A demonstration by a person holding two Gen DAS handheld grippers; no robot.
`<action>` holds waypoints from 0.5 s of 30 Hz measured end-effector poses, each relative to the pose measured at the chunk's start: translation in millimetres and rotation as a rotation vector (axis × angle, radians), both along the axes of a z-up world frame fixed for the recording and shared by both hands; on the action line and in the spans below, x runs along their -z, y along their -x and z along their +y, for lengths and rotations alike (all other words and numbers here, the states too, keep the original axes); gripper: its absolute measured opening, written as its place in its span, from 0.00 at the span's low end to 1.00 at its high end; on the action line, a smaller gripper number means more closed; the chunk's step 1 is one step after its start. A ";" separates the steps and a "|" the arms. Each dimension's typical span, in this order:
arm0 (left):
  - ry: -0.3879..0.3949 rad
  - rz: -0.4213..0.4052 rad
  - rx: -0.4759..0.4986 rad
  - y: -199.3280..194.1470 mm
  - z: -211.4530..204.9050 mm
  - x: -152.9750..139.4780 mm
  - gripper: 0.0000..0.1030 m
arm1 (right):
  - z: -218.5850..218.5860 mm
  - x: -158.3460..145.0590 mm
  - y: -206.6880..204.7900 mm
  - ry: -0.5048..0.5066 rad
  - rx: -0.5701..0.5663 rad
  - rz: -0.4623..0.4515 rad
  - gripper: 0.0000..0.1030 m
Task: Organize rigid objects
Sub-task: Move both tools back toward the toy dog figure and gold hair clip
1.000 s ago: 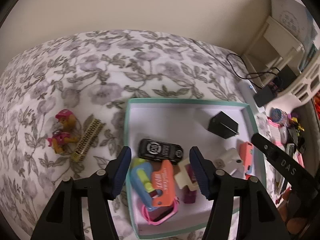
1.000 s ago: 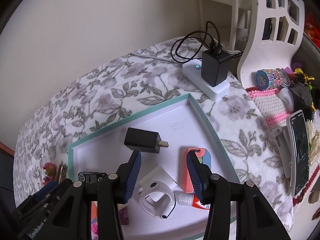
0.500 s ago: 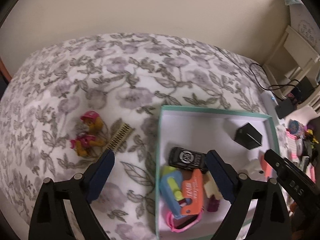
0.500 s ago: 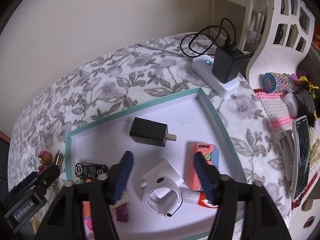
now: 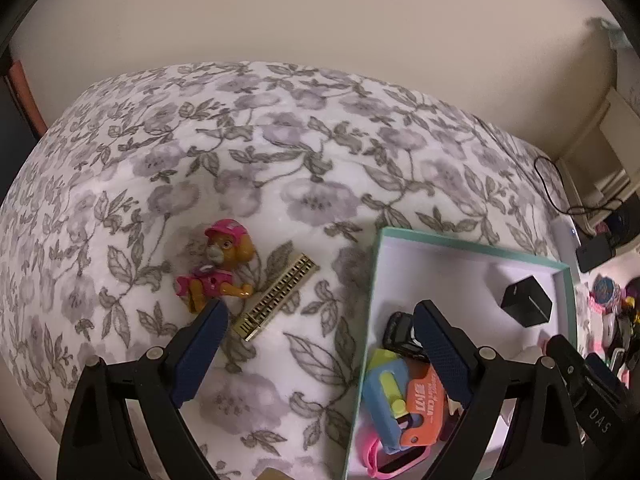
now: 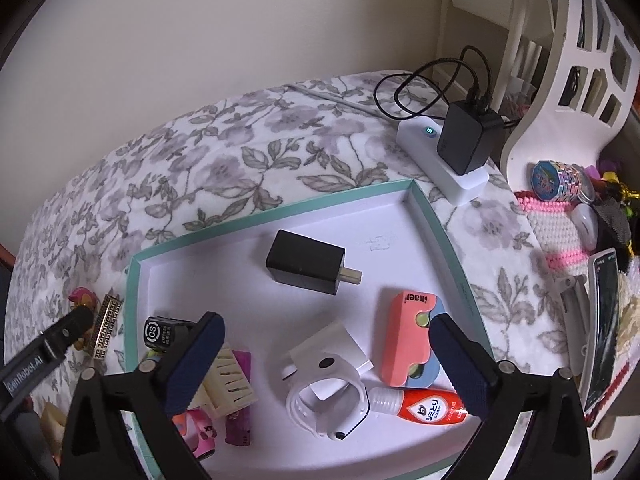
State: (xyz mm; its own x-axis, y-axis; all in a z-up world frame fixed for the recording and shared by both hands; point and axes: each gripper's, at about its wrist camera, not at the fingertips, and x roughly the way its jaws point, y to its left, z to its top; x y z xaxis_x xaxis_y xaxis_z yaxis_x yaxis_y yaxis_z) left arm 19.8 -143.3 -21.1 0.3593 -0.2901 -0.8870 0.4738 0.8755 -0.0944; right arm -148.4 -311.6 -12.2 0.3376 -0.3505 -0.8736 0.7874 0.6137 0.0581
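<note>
Now your left tongs (image 5: 320, 344) hang spread wide and empty above a floral bedspread (image 5: 280, 168). At their 11 o'clock lie a pink-capped toy pup (image 5: 218, 266) and, just beside it, a gold comb (image 5: 278, 297), both outside the teal-rimmed box (image 5: 370, 280) at 3 o'clock. Your right tongs (image 6: 326, 354) are spread too, holding nothing, over the box, where a black charger plug (image 6: 306, 268) sits at 12 o'clock and a white ring-shaped holder (image 6: 328, 384) lies between the fingers.
</note>
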 end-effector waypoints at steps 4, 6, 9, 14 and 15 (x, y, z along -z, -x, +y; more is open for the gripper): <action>0.023 0.001 -0.031 -8.0 9.1 -1.7 0.91 | 0.7 -0.8 -0.8 0.006 -0.003 -0.009 1.00; 0.028 -0.006 -0.043 -11.0 12.8 -2.8 0.91 | 1.7 -1.5 -2.0 0.013 -0.008 -0.012 1.00; 0.031 -0.020 -0.067 -16.4 19.6 -6.0 0.91 | 3.9 -3.4 -4.1 0.022 -0.015 -0.029 1.00; 0.048 -0.064 -0.107 -26.1 34.1 -14.2 0.91 | 6.5 -4.8 -7.1 0.003 -0.027 -0.089 1.00; 0.052 -0.072 -0.114 -27.7 36.8 -15.4 0.91 | 6.8 -5.5 -6.7 0.007 -0.025 -0.110 1.00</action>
State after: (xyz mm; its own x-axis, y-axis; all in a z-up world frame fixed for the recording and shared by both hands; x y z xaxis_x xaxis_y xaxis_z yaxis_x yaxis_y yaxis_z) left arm 47.5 -106.5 -5.7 0.4546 -0.2885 -0.8427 0.3784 0.9190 -0.1105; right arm -141.8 -304.8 -6.6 0.4402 -0.3466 -0.8283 0.7611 0.6334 0.1395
